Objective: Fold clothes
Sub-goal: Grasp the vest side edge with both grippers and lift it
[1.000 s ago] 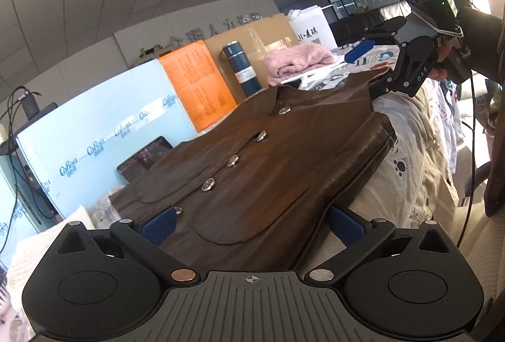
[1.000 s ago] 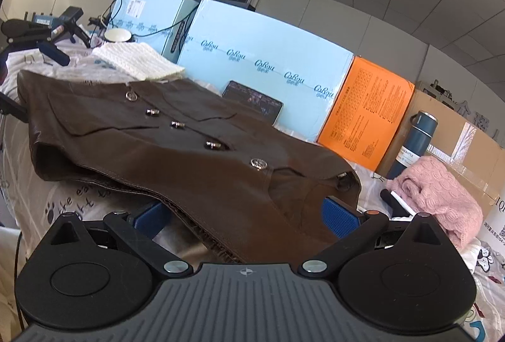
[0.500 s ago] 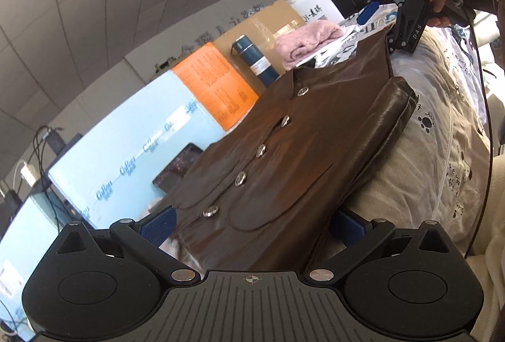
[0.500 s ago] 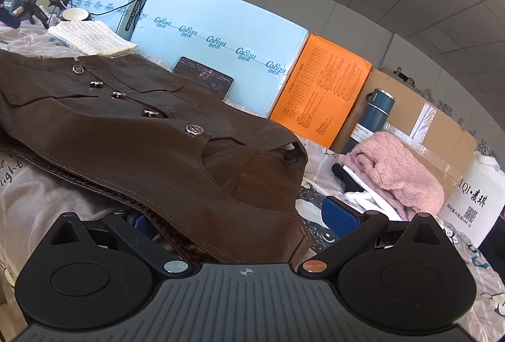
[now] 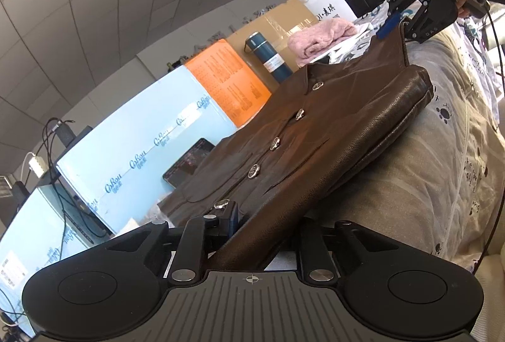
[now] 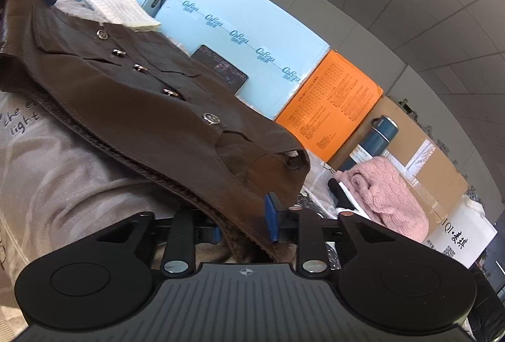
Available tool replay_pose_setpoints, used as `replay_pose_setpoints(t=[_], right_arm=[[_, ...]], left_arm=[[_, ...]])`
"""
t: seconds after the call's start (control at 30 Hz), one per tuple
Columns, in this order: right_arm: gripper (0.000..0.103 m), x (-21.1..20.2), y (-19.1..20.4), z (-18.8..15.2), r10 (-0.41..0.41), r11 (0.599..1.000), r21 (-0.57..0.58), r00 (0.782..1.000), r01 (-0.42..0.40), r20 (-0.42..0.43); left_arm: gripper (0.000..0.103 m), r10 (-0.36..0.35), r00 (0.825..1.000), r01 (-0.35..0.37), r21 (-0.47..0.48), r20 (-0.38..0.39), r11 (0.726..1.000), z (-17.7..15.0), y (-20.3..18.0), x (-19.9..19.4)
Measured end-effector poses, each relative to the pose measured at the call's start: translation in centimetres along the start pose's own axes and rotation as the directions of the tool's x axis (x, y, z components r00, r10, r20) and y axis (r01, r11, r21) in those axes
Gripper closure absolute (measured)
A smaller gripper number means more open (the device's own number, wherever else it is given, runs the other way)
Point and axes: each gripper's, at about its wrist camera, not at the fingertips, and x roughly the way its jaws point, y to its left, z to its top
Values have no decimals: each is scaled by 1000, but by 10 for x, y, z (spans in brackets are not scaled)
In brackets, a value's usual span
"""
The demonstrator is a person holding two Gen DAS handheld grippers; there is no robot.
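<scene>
A: Item one, location?

B: Brown leather jacket (image 5: 331,127), buttoned, lying front-up on the printed bed cover (image 5: 442,159), pink sweater (image 6: 382,193) and blue flask (image 5: 268,57) sitting beyond it.

A: Claws?

B: Left claw (image 5: 262,228) is pinching the hem-end corner; right claw (image 6: 243,231) is pinching the collar-end corner. Both are closed narrow on leather, and the near edge is tilting up.

A: Progress?

B: One sleeve side appears to be lying tucked along the near edge. Judging by that, the body fold is only starting; crosswise folding and flattening are remaining.
</scene>
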Motion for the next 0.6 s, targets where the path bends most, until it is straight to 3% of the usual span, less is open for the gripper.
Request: replay_pose_setpoints(t=[0.1, 0.37, 0.5, 0.6], right_arm=[[95, -5, 0, -2, 37, 999, 30, 999, -36, -12], [97, -50, -2, -4, 51, 988, 147, 998, -57, 41], [97, -72, -14, 3, 45, 973, 218, 991, -72, 128], [97, -69, -34, 11, 37, 955, 281, 976, -99, 215]], left_arm=[[95, -22, 1000, 22, -33, 2, 999, -2, 2, -6], [95, -37, 996, 52, -191, 86, 980, -1, 11, -43], [95, 3, 985, 59, -354, 172, 933, -2, 36, -40], [94, 47, 974, 63, -469, 220, 881, -2, 55, -29]])
